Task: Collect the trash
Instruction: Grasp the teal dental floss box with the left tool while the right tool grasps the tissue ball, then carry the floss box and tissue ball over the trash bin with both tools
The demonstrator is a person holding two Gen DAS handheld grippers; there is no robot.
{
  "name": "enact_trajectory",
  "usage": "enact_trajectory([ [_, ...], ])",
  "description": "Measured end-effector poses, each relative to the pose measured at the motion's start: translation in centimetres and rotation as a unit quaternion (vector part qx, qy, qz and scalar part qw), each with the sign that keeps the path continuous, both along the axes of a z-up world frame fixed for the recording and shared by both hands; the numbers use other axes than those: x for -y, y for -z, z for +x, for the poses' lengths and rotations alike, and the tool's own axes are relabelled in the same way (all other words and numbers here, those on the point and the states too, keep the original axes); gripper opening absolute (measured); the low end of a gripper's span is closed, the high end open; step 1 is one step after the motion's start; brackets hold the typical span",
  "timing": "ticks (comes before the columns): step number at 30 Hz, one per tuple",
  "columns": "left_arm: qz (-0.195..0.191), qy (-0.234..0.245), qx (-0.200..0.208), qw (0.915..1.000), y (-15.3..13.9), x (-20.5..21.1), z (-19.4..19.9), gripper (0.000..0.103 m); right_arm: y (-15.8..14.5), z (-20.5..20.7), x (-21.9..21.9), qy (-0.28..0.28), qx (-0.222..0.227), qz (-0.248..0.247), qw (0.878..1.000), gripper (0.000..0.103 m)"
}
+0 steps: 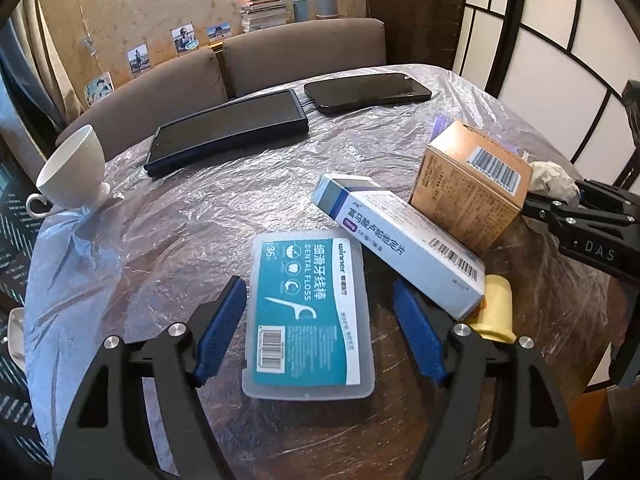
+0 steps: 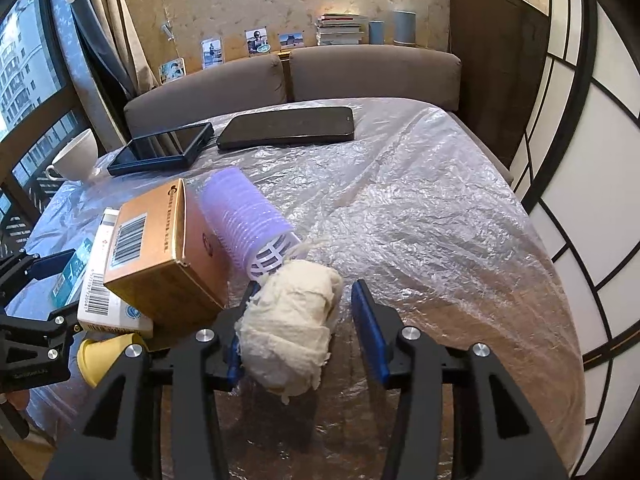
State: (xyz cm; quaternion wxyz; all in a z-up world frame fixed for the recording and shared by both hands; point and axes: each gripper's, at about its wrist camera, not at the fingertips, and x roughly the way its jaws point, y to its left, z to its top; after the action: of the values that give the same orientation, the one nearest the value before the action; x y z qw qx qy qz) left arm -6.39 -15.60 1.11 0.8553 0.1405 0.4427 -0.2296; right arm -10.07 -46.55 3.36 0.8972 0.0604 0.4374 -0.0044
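A flat dental floss box point(image 1: 308, 312) with a teal label lies on the film-covered table point(image 2: 420, 220). My left gripper point(image 1: 318, 286) straddles it, open, with a gap between each blue pad and the box. In the right wrist view a cream crumpled paper wad point(image 2: 292, 328) sits between the fingers of my right gripper point(image 2: 306, 285). The wad leans on the left pad and the right pad stands clear of it, so the gripper is open. The same wad point(image 1: 552, 178) shows behind the brown carton in the left wrist view.
A brown carton point(image 2: 160, 248), a white-blue medicine box point(image 1: 400, 240), a small yellow cup point(image 1: 494, 308) and a purple hair roller point(image 2: 248, 220) crowd together between the grippers. Farther back lie a tablet point(image 1: 228, 128), a phone point(image 1: 366, 92) and a white cup point(image 1: 74, 172).
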Motion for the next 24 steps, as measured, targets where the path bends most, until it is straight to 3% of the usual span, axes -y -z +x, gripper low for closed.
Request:
enact_trajectory([
  [1, -0.003, -0.002, -0.001, 1.0000, 0.0, -0.1, 0.1, 0.074, 0.0, 0.1, 0.1, 0.001, 0.000, 0.000, 1.000, 0.046],
  [2, -0.007, -0.004, -0.003, 1.0000, 0.0, -0.2, 0.2, 0.065, 0.0, 0.1, 0.1, 0.001, 0.002, -0.001, 1.000, 0.045],
  [5, -0.004, -0.011, -0.006, 0.9999, 0.2, -0.3, 0.4, 0.055, -0.2, 0.1, 0.0, -0.002, 0.007, -0.005, 1.000, 0.035],
  [7, -0.008, -0.012, -0.006, 0.9999, 0.2, -0.5, 0.3, 0.055, -0.3, 0.0, 0.0, -0.004, 0.010, -0.011, 1.000, 0.025],
  [24, -0.030, -0.035, -0.009, 0.9989, -0.4, -2.2, -1.5, 0.055, -1.6, -2.6, -0.6, -0.035, 0.000, 0.032, 0.999, 0.024],
])
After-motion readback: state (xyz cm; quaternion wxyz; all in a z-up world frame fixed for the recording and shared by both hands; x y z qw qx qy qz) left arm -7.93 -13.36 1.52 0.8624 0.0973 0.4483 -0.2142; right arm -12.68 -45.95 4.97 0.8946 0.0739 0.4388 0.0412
